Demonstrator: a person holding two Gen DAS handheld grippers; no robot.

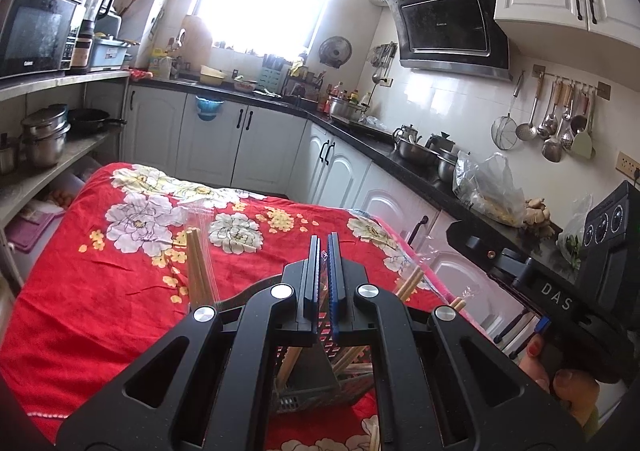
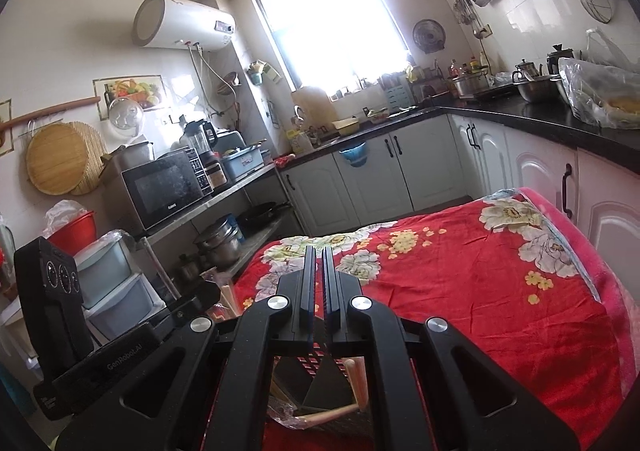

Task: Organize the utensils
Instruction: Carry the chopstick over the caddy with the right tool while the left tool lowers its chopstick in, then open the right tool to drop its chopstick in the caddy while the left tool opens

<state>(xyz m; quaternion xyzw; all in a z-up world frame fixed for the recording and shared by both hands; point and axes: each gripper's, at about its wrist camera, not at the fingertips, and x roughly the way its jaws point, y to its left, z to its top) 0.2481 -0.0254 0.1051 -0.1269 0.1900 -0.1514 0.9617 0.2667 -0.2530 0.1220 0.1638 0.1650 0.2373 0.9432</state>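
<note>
Kitchen counters and white cabinets surround the work surface, a table under a red floral cloth (image 1: 80, 291). On the left, we see wooden chopsticks in a clear plastic wrapper (image 1: 197, 271) standing up beside our left gripper (image 1: 322, 271), apparently leaning out of a container below. The left gripper's jaws are clenched with nothing visible between the pads. Beneath it sits a dark slotted utensil basket (image 1: 320, 383) holding more chopsticks; it appears to have a partition, though we cannot tell which compartment holds which pieces. To the right, further chopstick ends (image 1: 412, 283) project past the linkage. Our right gripper (image 2: 317, 279) is likewise clenched and empty, held over the same basket (image 2: 320, 391), where pale chopsticks (image 2: 356, 383) and crumpled wrapper lie.

We judge the task to be at an approach step: both tools hover above the basket, no utensil grasped. The next move calls for releasing one set of jaws, aligning with a single chopstick bundle, and closing on it without tipping the basket.
</note>
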